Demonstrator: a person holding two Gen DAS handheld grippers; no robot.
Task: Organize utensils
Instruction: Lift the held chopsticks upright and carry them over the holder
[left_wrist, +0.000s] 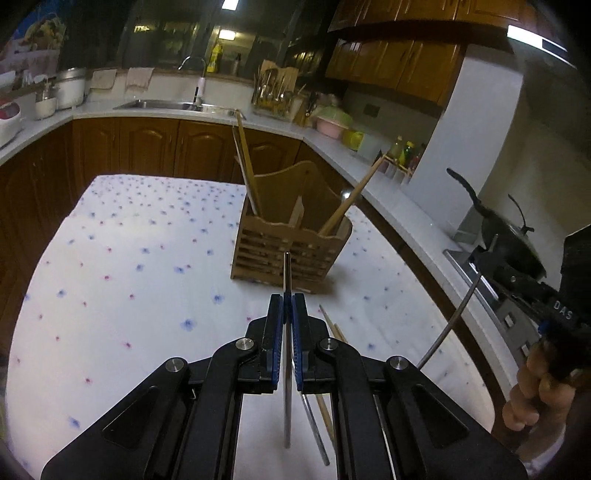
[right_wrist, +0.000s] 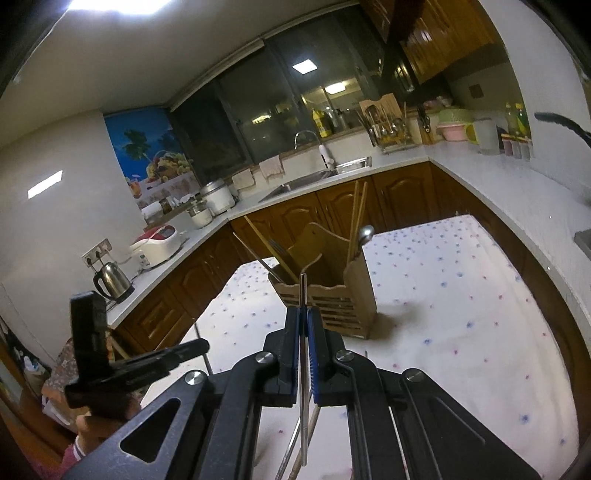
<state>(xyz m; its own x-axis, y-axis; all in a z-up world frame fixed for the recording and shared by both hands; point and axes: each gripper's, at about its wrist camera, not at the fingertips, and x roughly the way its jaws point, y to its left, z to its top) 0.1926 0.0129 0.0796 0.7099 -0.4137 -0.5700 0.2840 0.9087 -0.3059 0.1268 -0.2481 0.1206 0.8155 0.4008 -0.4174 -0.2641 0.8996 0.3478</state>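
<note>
Only left view: loose chopsticks (left_wrist: 334, 332) under tongs (left_wrist: 287, 306).

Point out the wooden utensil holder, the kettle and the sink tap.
wooden utensil holder (left_wrist: 284, 254), left wrist view, slatted front wall.
kettle (right_wrist: 112, 282), right wrist view, steel body.
sink tap (right_wrist: 306, 138), right wrist view, curved neck.

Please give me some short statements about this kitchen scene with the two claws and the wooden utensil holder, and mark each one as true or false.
1. The left claw is shut on a thin metal utensil. True.
2. The right claw is open and holds nothing. False: it is shut on a metal rod.
3. The wooden holder lies tipped over. False: it stands upright on the flowered cloth.
4. Chopsticks already stand in the holder. True.
5. More utensils lie on the cloth. True.
</note>
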